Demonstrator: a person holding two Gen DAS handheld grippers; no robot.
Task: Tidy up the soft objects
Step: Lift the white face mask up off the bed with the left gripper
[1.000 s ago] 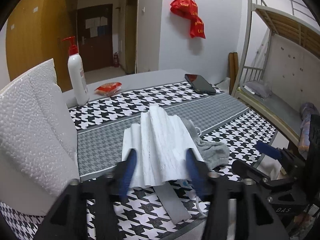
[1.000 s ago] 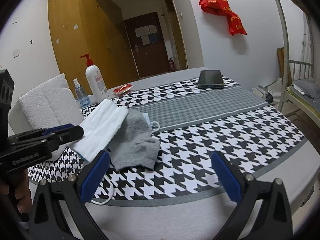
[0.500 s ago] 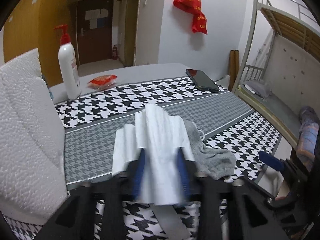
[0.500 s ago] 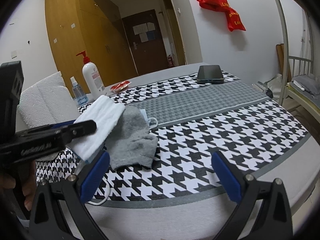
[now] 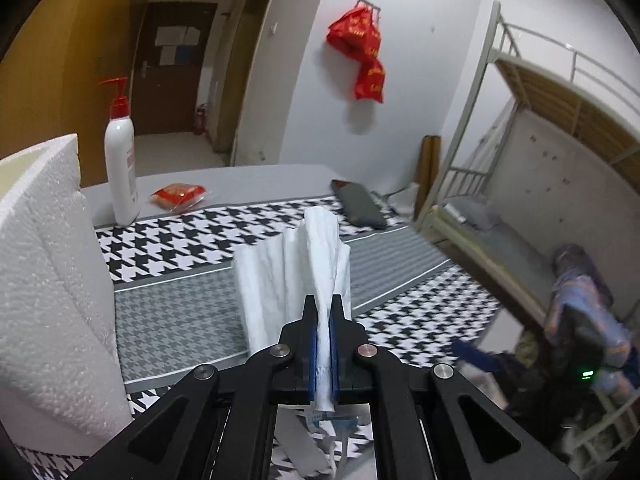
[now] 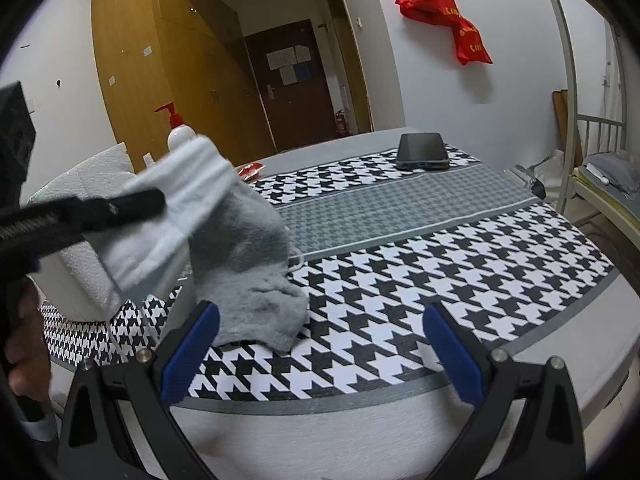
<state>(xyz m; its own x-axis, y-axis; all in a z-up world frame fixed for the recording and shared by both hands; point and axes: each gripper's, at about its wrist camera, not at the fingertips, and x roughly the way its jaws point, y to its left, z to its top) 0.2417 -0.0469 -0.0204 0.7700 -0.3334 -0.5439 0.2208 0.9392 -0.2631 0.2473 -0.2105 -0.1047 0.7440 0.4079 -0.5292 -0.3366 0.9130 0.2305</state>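
The left gripper [image 5: 324, 344] pinches the white pleated cloth [image 5: 296, 264]; the right gripper [image 6: 320, 352] stands wide, empty. The grey fuzzy sock [image 6: 256, 264] is not yet sorted.

The houndstooth-clothed table [image 6: 400, 280] bears a grey sock [image 6: 256, 264], phone [image 6: 422, 151], pump bottle [image 5: 120, 160] and foam box [image 5: 44, 280].

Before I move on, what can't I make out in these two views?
- Left wrist: grey sock hidden behind white cloth clamped in left gripper.
- Left wrist: right gripper blurred at the frame's dark edge.
- Right wrist: spray bottle hidden behind the lifted cloth.
- Right wrist: what lies under grey sock.
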